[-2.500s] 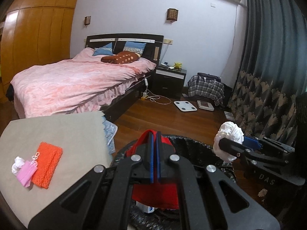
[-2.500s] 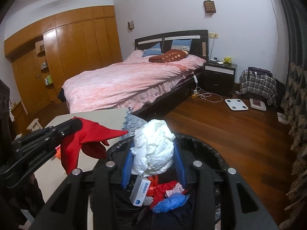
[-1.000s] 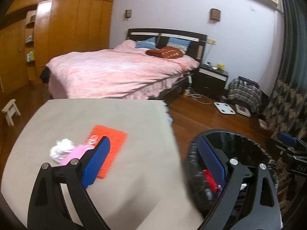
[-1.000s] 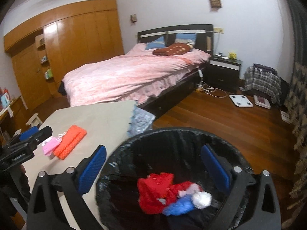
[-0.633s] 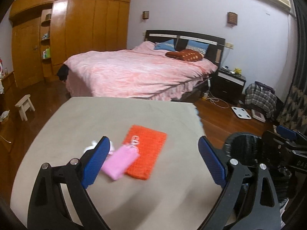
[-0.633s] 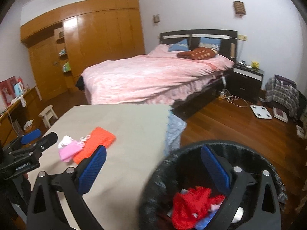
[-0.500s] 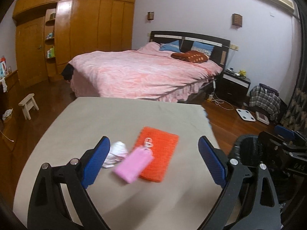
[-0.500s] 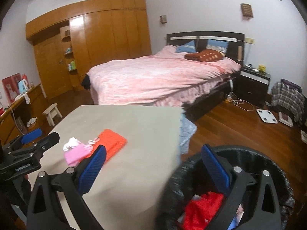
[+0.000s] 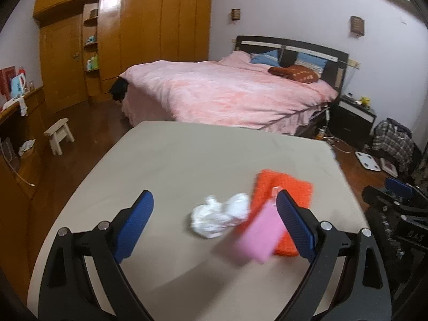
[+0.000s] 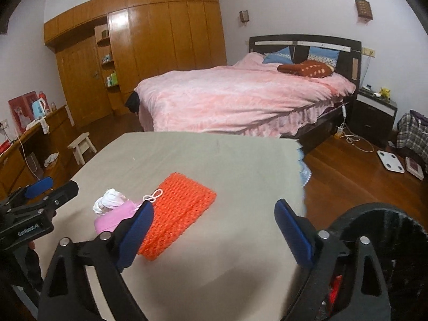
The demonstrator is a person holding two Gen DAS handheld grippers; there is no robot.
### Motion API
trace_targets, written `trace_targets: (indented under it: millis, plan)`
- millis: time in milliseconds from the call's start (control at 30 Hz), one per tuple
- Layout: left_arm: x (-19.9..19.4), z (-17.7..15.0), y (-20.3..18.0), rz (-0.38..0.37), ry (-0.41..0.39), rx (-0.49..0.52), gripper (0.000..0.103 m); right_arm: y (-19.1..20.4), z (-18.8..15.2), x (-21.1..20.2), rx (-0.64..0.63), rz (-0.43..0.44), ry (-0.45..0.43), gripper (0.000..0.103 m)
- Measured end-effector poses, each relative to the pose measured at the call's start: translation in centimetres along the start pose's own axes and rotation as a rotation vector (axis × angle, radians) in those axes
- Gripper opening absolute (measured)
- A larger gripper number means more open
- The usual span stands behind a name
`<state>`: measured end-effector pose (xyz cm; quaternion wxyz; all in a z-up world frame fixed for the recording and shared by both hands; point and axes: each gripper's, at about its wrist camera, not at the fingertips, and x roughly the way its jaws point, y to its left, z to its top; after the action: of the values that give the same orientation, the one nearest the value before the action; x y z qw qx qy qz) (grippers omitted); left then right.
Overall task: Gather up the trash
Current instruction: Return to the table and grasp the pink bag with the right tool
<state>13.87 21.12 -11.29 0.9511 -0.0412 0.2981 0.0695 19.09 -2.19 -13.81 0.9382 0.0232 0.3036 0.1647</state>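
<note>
Orange knitted rectangular cloth (image 10: 179, 214) lies flat on the beige-covered table (image 10: 214, 155), one only. In the right wrist view its long axis runs from lower left to upper right, the far short end toward the bed. Partly on its left edge lies one pink flat pouch (image 10: 113, 215) with a small white loop at its end; its long axis lies roughly parallel to the cloth's. One crumpled white tissue wad (image 10: 109, 199) sits touching the pouch on the side away from the cloth. Three pieces of trash on the table in all.

Left gripper (image 9: 214, 222): blue-padded jaws stand wide apart, nothing clamped. In its own view the tissue wad (image 9: 219, 214) sits between the pads and the pink pouch (image 9: 258, 236) is just inside the right pad, blurred; whether anything touches, cannot tell.

Right gripper (image 10: 214, 223): jaws apart and closing, nothing pressed between them. The near end of the orange cloth is by its left pad, partly hidden by it.

One black round bin lined with a black bag (image 10: 379, 230) stands off the table's right edge, red material visible inside.

Room: bedroom, dark wooden plank floor, one bed with pink quilt (image 10: 240, 99), wooden wardrobe wall (image 10: 149, 40), one small pale wooden stool (image 10: 81, 147), one dark nightstand (image 10: 374, 117), one white bathroom scale (image 10: 390, 164) on the floor.
</note>
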Motion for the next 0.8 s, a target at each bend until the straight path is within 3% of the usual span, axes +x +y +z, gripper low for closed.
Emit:
trace_targets:
  millis: [533,800]
  plan:
    - [2.7,-2.3,5.7,0.085,0.063,-0.027,0.09,6.7,-1.1,5.3,-0.109,0.134,0.083,0.08]
    - [3.1,-3.0,7.0,0.099,0.082,-0.047,0.09,8.3,-2.1,8.0,-0.144,0.164,0.156,0.065]
